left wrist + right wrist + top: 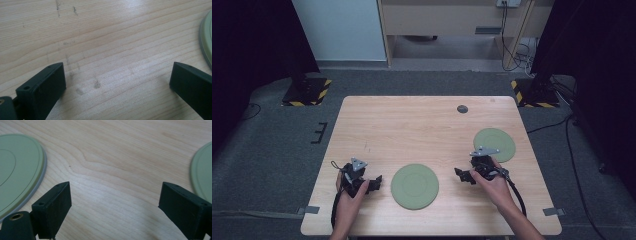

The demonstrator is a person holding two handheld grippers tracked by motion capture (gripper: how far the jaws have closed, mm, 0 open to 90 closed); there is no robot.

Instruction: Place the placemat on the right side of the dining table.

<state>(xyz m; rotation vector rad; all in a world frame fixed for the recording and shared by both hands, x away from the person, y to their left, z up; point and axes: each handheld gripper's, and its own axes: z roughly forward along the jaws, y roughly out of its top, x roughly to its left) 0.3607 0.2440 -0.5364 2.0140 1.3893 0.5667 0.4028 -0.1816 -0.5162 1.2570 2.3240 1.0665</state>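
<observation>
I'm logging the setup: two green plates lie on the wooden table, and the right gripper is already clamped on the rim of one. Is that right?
Not quite. The two green plates do lie on the wooden table, but the right gripper holds nothing: the right gripper view shows its jaws wide apart over bare wood, a plate off to each side.

Even overhead light, dark room edges, pale glare on table [130, 10], perhaps slight softness in close views

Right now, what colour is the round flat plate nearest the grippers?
Pale sage green plate, clearest in the high view.
</observation>
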